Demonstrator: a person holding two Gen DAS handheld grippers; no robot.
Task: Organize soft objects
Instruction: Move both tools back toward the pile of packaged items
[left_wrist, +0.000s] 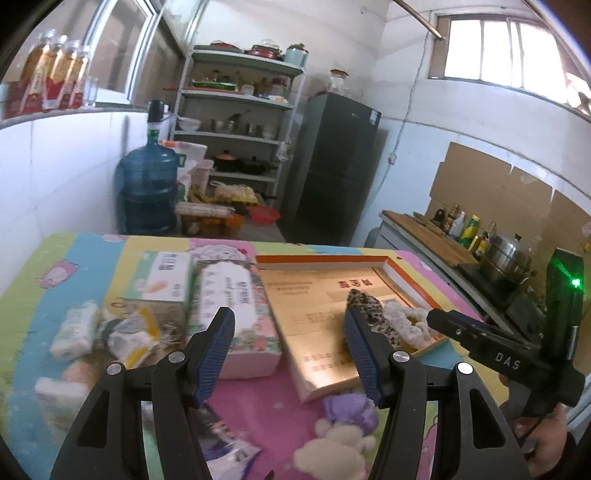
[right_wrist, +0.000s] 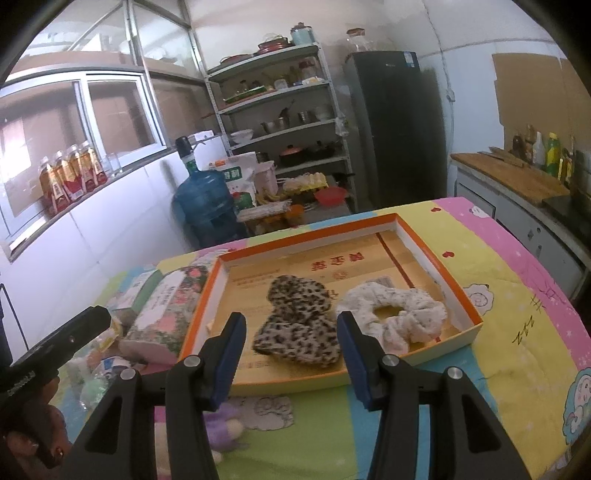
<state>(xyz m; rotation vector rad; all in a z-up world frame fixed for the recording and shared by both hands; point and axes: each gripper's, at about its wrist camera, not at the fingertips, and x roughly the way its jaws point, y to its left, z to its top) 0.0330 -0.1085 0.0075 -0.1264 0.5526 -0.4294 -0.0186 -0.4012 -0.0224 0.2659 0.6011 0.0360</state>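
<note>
Two fluffy hair ties, the spotted scrunchie (right_wrist: 297, 319) and the white scrunchie (right_wrist: 397, 312), already inside the orange tray (right_wrist: 310, 234), kept together there. Purple plush toy (left_wrist: 349, 408) just outside the tray's near edge, likely next. Left claw (left_wrist: 290, 356) and right claw (right_wrist: 291, 354) both spread wide, holding nothing, ready to grab.

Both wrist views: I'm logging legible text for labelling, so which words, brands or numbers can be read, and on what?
"DAS": white letters on the black body of the right claw, seen from the left wrist.
Red characters printed inside the orange-rimmed box: upside down, too blurred to read.
Floral tissue pack label: blurred.
Green-and-white tissue box: blurred.
Bottles on the ledge: labels too small.
Handwriting on the cartoon table cover: illegible.
</note>
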